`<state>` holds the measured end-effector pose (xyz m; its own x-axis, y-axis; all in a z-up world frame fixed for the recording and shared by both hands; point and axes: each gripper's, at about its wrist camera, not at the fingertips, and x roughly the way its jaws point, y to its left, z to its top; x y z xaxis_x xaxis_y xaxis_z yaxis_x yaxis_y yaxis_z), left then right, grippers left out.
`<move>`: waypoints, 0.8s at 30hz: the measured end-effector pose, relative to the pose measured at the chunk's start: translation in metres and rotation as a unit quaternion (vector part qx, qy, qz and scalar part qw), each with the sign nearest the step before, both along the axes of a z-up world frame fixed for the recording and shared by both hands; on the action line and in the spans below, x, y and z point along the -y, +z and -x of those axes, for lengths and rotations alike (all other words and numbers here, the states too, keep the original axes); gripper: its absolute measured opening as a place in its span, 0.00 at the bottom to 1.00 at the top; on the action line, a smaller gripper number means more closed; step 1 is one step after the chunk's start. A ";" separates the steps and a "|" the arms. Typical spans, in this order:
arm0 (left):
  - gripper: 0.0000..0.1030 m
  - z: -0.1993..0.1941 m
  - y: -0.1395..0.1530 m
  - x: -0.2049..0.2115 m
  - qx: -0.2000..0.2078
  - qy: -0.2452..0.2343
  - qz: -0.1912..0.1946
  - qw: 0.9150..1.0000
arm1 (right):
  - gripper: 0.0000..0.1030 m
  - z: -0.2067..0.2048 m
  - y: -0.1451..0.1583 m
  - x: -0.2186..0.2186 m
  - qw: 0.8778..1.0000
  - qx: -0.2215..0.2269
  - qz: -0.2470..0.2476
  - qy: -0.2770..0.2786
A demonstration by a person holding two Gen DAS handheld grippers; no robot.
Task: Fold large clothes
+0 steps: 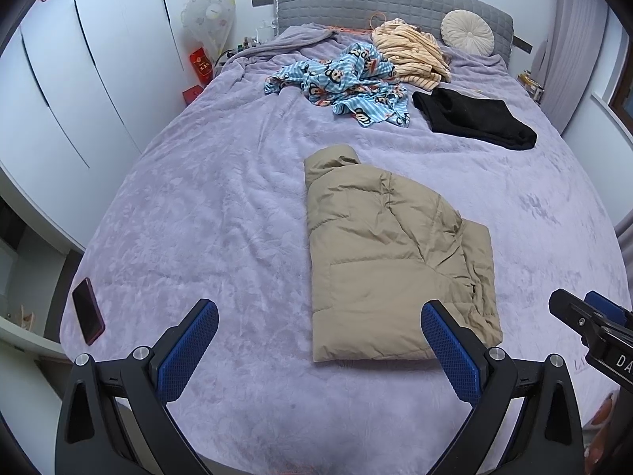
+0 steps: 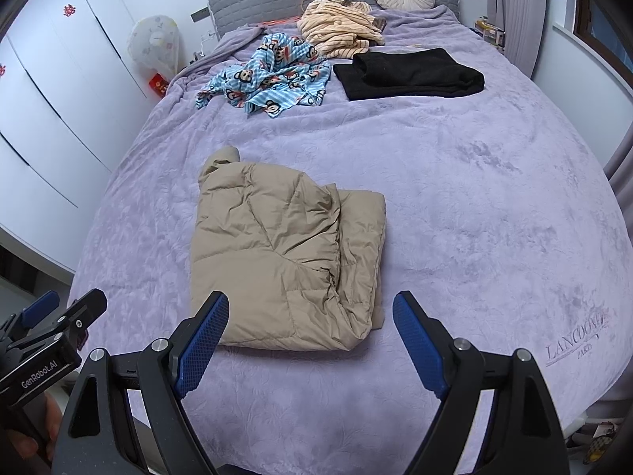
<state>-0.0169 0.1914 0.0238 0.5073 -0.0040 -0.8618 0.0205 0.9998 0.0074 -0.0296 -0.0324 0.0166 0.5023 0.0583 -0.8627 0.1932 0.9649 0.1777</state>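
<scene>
A tan puffer jacket lies folded into a long narrow bundle on the lilac bed cover, collar end away from me. My left gripper hovers open above the near edge of the bed, nothing between its blue pads; its right finger overlaps the jacket's near corner in the view. My right gripper is open too, over the jacket's near end, empty. Each gripper shows at the edge of the other's view.
Toward the headboard lie a crumpled blue cartoon-print garment, a striped cream garment, a folded black garment and a round cushion. A dark phone rests near the bed's left edge. White wardrobes stand left.
</scene>
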 end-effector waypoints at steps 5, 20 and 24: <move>1.00 0.002 0.000 0.001 0.001 0.002 0.000 1.000 | 0.85 -0.001 0.000 0.000 1.000 0.000 0.000 0.000; 1.00 0.001 0.000 0.001 -0.001 0.010 0.006 1.000 | 0.84 0.000 -0.001 -0.002 1.000 -0.005 -0.001 0.002; 1.00 0.000 0.000 0.001 0.003 0.008 0.005 1.000 | 0.84 0.000 -0.001 -0.001 1.000 -0.005 -0.001 0.003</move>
